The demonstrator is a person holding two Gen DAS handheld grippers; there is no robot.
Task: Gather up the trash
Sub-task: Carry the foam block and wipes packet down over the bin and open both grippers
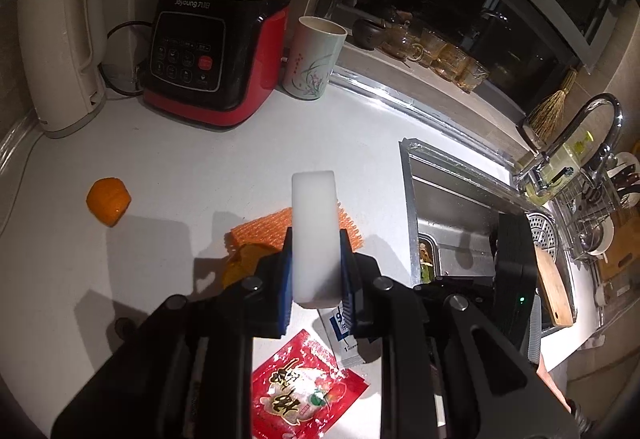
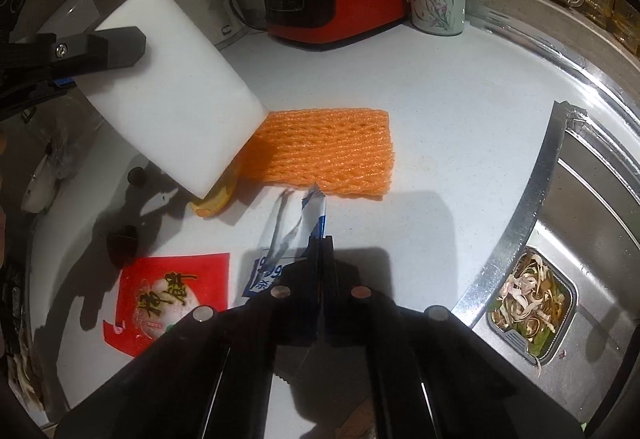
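My left gripper (image 1: 315,251) is shut on a white foam block (image 1: 314,235), held upright above the white counter; in the right wrist view the block (image 2: 172,79) hangs at upper left. Under it lie an orange foam net (image 2: 324,155) and a yellow-orange peel (image 2: 212,203). My right gripper (image 2: 322,243) is shut low over the counter, pinching the lifted edge of a torn blue-and-white sachet (image 2: 280,239). A red snack packet (image 2: 172,299) lies flat to its left. Another orange peel (image 1: 108,201) sits alone at the far left.
A red-and-black blender (image 1: 216,51), a white kettle (image 1: 60,55) and a flowered cup (image 1: 314,59) stand at the back. The steel sink (image 2: 580,199) is to the right, with a strainer of food scraps (image 2: 532,303). Two small black caps (image 2: 122,239) lie near the red packet.
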